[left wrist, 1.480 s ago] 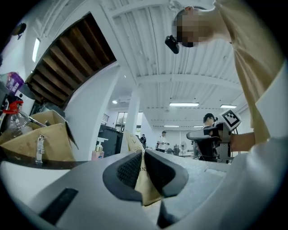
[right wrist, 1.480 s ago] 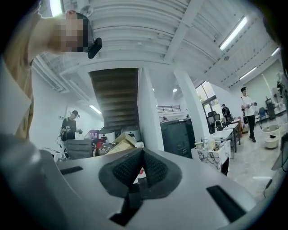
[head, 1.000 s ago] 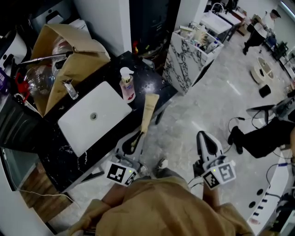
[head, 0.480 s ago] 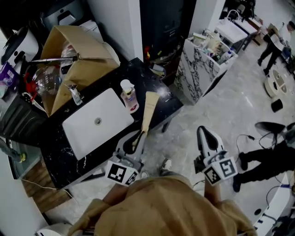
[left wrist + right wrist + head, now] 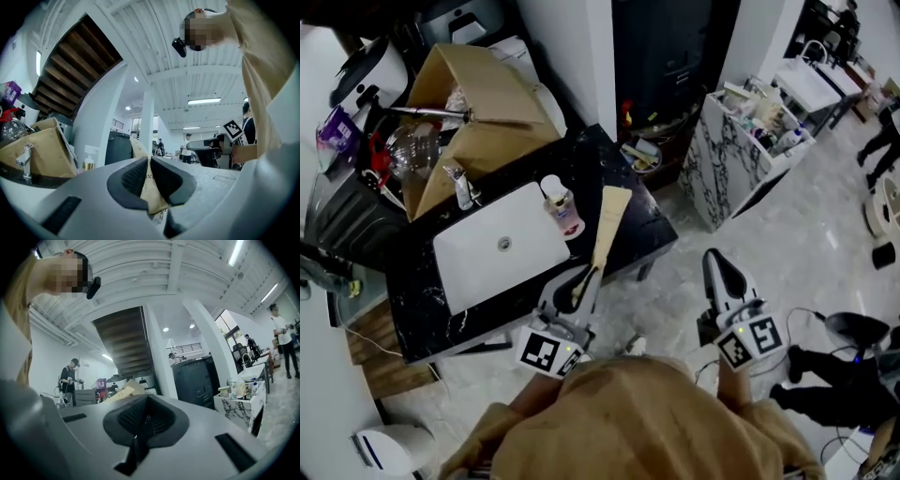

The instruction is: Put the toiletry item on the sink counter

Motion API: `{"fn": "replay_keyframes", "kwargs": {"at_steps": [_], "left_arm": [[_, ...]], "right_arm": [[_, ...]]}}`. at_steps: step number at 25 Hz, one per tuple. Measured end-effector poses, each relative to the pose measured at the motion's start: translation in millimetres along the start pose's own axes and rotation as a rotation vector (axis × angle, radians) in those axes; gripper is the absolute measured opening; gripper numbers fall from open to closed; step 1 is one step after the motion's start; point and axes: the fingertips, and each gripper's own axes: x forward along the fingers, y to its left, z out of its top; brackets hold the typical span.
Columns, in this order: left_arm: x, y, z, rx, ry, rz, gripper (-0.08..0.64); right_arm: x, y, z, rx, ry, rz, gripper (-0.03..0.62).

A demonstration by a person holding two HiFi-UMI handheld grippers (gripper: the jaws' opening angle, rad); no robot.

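Where left gripper (image 5: 581, 283) pinches, tan tube (image 5: 608, 217) juts forward.

There are two grey hand-held grippers, the left gripper (image 5: 584, 279) and the right gripper (image 5: 719, 265). There is one tan flat toiletry tube (image 5: 607, 225). I count one black stone counter (image 5: 605, 164), and on it one white rectangular sink basin (image 5: 502, 246), one chrome faucet (image 5: 461, 186) and one clear pump bottle with a white head and pink label (image 5: 560, 208). There is one open brown cardboard box (image 5: 483, 112) and one white marble-patterned cabinet (image 5: 727, 173). The small bottles on top of the cabinet are too small to count.
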Motion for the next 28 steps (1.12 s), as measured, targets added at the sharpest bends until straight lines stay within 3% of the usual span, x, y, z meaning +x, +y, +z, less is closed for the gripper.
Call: {"fn": "replay_keyframes", "kwargs": {"at_steps": [7, 12, 19, 28], "left_arm": [[2.6, 7.4, -7.6, 0.022, 0.014, 0.084, 0.023], [0.2, 17.8, -10.9, 0.028, 0.022, 0.110, 0.023], [21.8, 28.1, -39.7, 0.039, 0.076, 0.085, 0.023], [69.0, 43.4, -92.9, -0.002, 0.192, 0.031, 0.023]], "right_arm": [[20.7, -12.3, -9.1, 0.019, 0.007, 0.076, 0.000], [23.3, -10.4, -15.4, 0.032, 0.013, 0.085, 0.000], [12.1, -7.6, -20.0, 0.039, 0.023, 0.063, 0.000], [-9.1, -3.2, -13.6, 0.011, 0.035, 0.015, 0.001]]}}
